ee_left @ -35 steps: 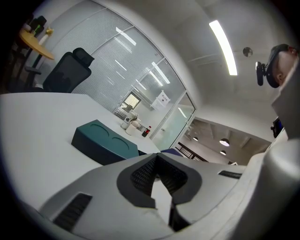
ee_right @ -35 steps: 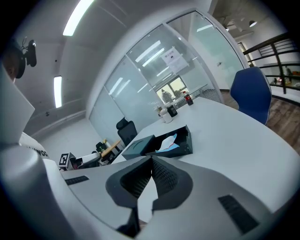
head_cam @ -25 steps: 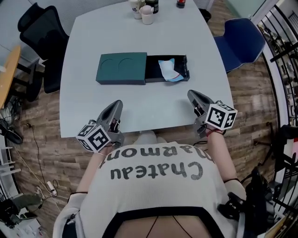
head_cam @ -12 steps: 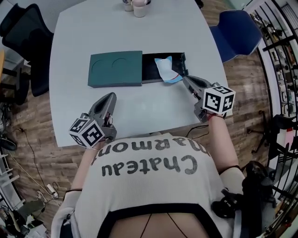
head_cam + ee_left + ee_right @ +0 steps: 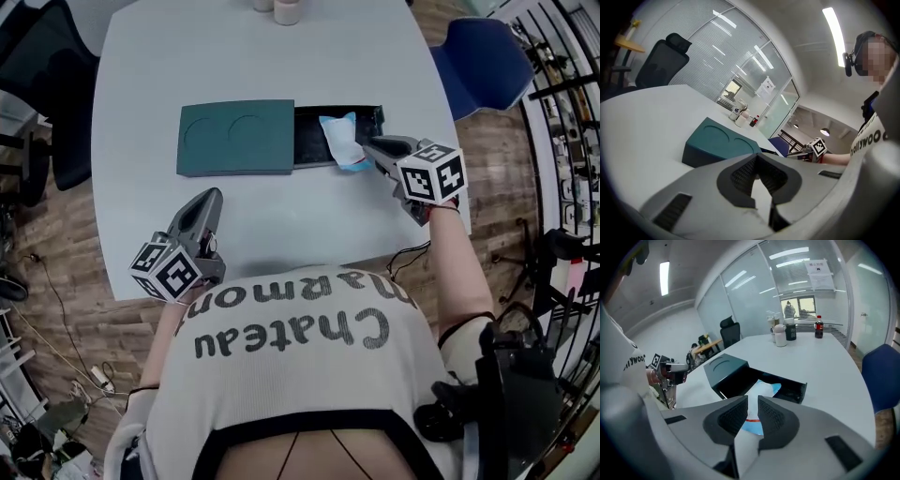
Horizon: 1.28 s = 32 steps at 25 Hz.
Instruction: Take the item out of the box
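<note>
A dark green box sleeve lies on the white table, with its black drawer tray slid out to the right. A blue and white packet lies in the tray, sticking up over its near rim. My right gripper points at the packet's right edge from the near right; its jaws stand a narrow slit apart and the packet shows just beyond them. My left gripper hovers near the table's front edge, shut and holding nothing, with the sleeve ahead of it.
Cups and bottles stand at the table's far end, along with a red-capped bottle. A blue chair is at the far right and a black office chair at the far left. A black frame stands by the person's right side.
My right gripper has travelled forward from the table's front edge up to the open tray and the packet. The left gripper has stayed near the front edge.
</note>
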{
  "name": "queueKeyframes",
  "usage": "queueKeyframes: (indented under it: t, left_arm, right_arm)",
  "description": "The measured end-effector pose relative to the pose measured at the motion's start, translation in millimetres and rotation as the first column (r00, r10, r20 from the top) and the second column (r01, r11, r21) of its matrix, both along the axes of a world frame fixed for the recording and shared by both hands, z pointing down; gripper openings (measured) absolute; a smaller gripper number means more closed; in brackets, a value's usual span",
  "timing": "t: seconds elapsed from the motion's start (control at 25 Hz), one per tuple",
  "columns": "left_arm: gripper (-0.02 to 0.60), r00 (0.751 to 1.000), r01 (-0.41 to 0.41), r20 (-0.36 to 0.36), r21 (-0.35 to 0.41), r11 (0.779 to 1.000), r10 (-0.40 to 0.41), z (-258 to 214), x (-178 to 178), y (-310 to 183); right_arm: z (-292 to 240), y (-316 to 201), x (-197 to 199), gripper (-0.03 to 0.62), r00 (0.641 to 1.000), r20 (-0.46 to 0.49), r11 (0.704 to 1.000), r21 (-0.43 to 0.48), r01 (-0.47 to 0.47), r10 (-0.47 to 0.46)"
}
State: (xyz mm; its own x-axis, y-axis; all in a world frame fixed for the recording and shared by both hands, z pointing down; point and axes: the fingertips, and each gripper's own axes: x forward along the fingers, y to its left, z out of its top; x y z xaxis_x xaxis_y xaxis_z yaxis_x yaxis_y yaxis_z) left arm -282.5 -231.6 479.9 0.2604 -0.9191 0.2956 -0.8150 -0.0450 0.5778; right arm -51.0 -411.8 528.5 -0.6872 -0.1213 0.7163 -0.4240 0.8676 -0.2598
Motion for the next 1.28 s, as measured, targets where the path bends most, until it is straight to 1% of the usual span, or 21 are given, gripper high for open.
queueKeyframes:
  t: [0.12,0.28,0.48,0.6,0.68,0.88,1.28]
  left_arm:
    - [0.0,1.0,0.005,-0.003,-0.006,1.0,-0.005,2.6,-7.9,-1.2]
    - [-0.001,1.0,0.011,-0.005,-0.015,1.0,-0.011,7.5,-17.1,-1.6]
    - [0.0,1.0,0.01,-0.003,-0.024,1.0,-0.01,12.4,-26.2,1.1]
    - [0.0,1.0,0.017,-0.003,-0.029,0.999,-0.017,13.9,-33.4,1.8]
    - [0.0,1.0,0.019,-0.003,-0.031,0.999,-0.019,14.3,-37.1,1.6]
    - [-0.001,1.0,0.017,-0.006,-0.03,0.999,-0.017,16.0,-41.7,0.8]
    - [0.0,1.0,0.009,-0.004,-0.033,0.999,-0.009,18.3,-41.7,0.2]
  right_arm:
    - [6.6,-4.4,-10.6,0.087,0.999,-0.037,0.999,-0.011,0.032,-0.032]
    - [17.8,-10.8,-15.4,0.087,0.992,-0.103,0.997,-0.021,0.07,-0.071]
    - [26.5,-7.9,-16.4,0.087,0.986,-0.124,0.992,-0.069,0.107,-0.115]
    - [33.8,-5.1,-14.2,0.086,0.977,-0.157,0.988,-0.081,0.135,-0.146]
    - [38.3,-6.1,-12.3,0.087,0.973,-0.176,0.988,-0.084,0.133,-0.146]
    - [42.4,-8.1,-10.4,0.086,0.977,-0.177,0.989,-0.11,0.103,-0.122]
    - [45.0,-3.3,-11.0,0.054,0.975,-0.172,0.982,-0.147,0.117,-0.142]
